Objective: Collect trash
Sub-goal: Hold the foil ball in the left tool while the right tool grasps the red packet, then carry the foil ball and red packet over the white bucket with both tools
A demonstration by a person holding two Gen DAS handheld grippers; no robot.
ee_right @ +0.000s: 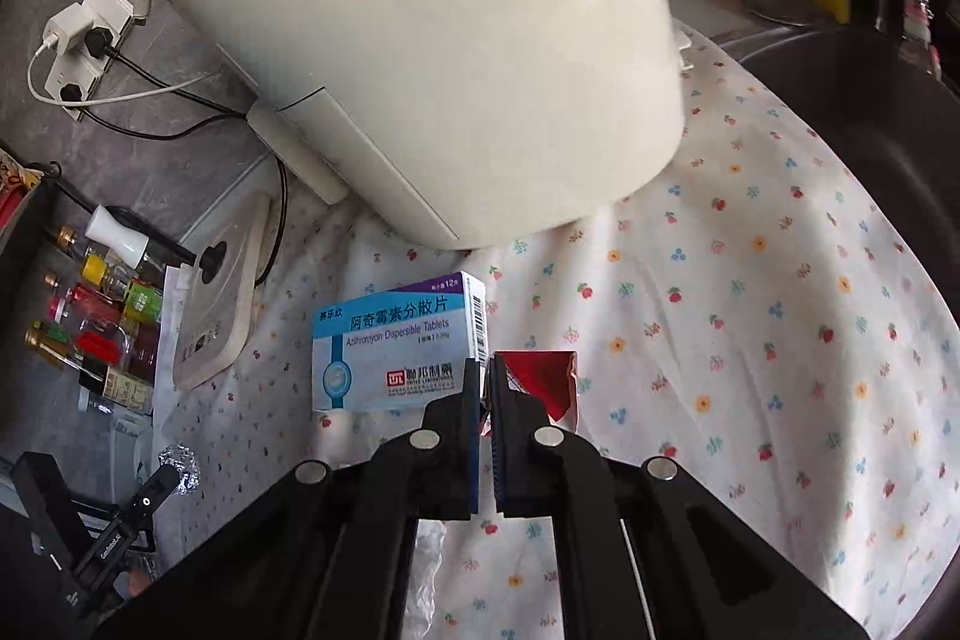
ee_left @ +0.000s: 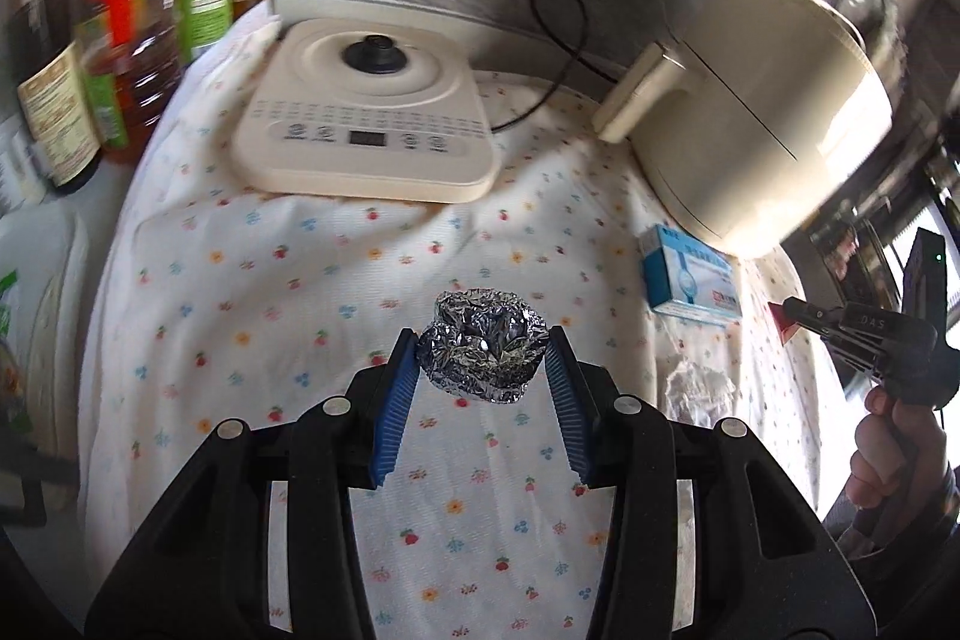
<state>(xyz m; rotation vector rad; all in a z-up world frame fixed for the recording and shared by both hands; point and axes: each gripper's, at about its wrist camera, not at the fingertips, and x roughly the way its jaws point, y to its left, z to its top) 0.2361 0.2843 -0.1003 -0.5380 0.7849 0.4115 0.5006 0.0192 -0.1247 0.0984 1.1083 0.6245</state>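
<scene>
Two grippers are over the flower-print cloth (ee_left: 300, 280) on the surface; the left gripper (ee_left: 483, 358) has the foil ball (ee_left: 483, 355) right between its blue pads (ee_left: 399, 400), near the tips; the ball looks lifted a bit off the cloth, w/ both pads against its sides; so the jaws are part-way open and closed on the foil. Left gripper points down at a slant toward the cloth, approx. in the middle, in front of the induction cooker (ee_left: 366, 112).

The right gripper (ee_right: 487, 370) also points down at a slant; the person's hand (ee_left: 888, 448) on its handle shows at the right edge of the left view; its jaws are shut tight, pads together, and the red wrapper (ee_right: 549, 379) lies just beside and behind the tips; a red edge shows in the slit, but whether it is really pinched I cannot tell. The medicine box (ee_right: 396, 346) lies on the cloth just left of these tips, touching the wrapper or nearly; the white rice cooker (ee_right: 420, 40) stands behind it; crumpled clear plastic (ee_left: 699, 388) lies on the cloth between the two grippers.
</scene>
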